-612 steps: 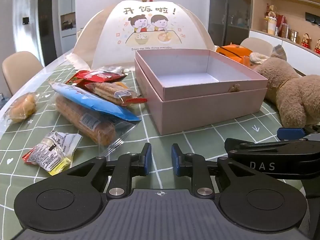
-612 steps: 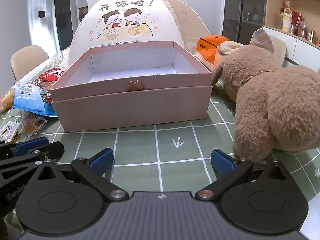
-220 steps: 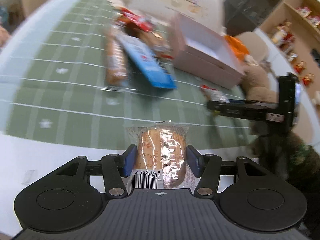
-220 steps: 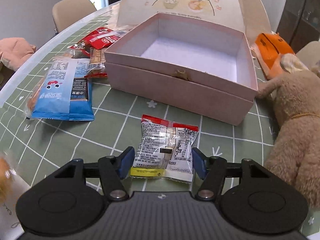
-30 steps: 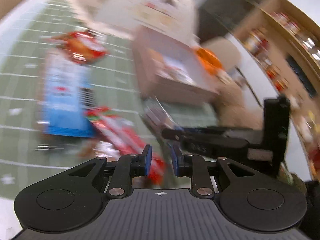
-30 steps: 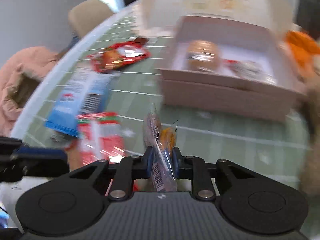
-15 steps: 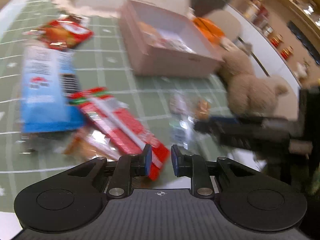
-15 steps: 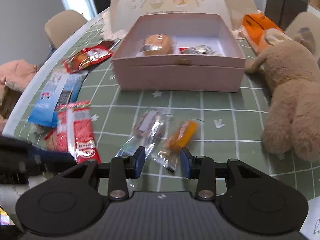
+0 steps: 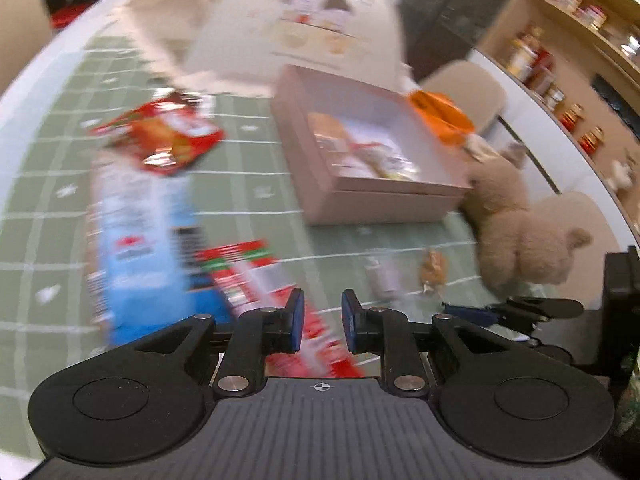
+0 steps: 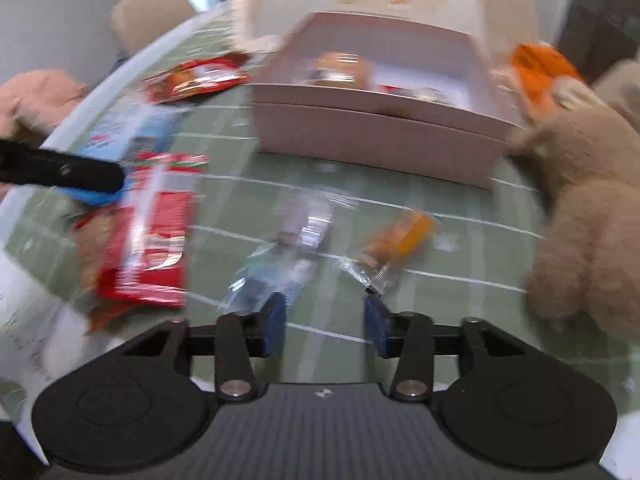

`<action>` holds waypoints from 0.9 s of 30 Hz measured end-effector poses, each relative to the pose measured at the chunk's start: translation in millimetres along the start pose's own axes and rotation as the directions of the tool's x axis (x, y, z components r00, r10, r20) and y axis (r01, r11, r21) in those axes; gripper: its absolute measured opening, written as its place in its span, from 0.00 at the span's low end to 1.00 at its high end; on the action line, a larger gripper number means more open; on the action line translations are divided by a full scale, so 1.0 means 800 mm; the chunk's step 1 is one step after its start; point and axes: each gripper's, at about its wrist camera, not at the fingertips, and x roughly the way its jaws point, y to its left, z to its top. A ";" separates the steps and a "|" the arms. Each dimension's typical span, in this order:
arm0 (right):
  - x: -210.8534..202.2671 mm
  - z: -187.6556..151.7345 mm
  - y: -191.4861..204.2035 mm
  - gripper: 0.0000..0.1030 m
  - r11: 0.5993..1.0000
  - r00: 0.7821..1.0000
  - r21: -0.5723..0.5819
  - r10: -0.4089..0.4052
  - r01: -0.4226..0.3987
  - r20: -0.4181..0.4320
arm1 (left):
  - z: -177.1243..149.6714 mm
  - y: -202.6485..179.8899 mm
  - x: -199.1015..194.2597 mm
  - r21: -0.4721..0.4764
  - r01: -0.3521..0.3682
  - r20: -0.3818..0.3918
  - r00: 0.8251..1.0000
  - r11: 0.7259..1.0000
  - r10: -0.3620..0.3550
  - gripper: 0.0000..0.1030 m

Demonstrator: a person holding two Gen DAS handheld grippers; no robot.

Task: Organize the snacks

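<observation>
Green grid-pattern tablecloth (image 9: 256, 152) covers the table, motion blur all over. Left wrist view: pink rigid box (image 9: 352, 200), open top, square, holds a round bun in clear wrap and a crinkly packet, both smeared. Behind the box a white dome food cover (image 9: 312, 20) with cartoon print, unreadable. Left of the box a glossy red-orange foil bag (image 9: 164, 136); nearer than it a long flat blue packet (image 9: 136, 248) and a red flat packet (image 9: 256, 280), its near end hidden behind the left gripper (image 9: 322, 322). Jaws nearly together, narrow gap, nothing between the pads. Right of the box a fuzzy tan plush toy (image 9: 520, 228) and an orange item (image 9: 440, 116). In front of the box two small snacks, too blurred to tell apart. Only this view shows wooden shelves (image 9: 568, 52) with jars, upper right.

Right wrist view: box (image 10: 376, 136) front wall, bun inside partly cut off by the rim. In front of the box a clear crinkly wrapper (image 10: 288, 256) and an orange-brown snack in clear film (image 10: 396, 244) lie on the cloth, apart from each other. Right gripper (image 10: 325, 326) jaws have just been opening, moderately apart, nothing gripped; both snacks lie beyond the tips. Only here: beige chair (image 10: 152, 16) and pinkish fabric (image 10: 32, 100) far left of the box. Black finger of the left gripper crosses over the blue packet (image 10: 120, 132), hiding part. Red packet (image 10: 152, 232) left of the clear wrapper, label illegible. Plush (image 10: 588, 216) cut off at right edge.
</observation>
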 end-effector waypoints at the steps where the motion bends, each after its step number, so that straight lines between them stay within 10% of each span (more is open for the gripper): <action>1: -0.001 -0.003 -0.010 0.49 0.999 1.000 0.026 -0.019 0.019 -0.001 | 0.001 -0.012 0.010 0.022 0.010 -0.007 1.000 1.000 -0.010 0.23; 11: -0.014 -0.038 -0.041 0.55 0.991 0.997 0.110 -0.080 0.081 -0.005 | -0.004 -0.111 0.116 0.201 -0.064 -0.063 0.995 0.977 0.078 0.28; 20: -0.014 -0.056 -0.038 0.78 0.990 0.991 0.098 -0.112 0.105 0.068 | -0.025 -0.151 0.132 0.477 -0.195 0.003 0.976 0.857 0.220 0.39; 27: -0.009 -0.060 -0.049 0.91 0.988 0.991 0.117 -0.107 0.098 0.074 | -0.017 -0.142 0.132 0.414 -0.163 -0.042 0.979 0.895 0.198 0.53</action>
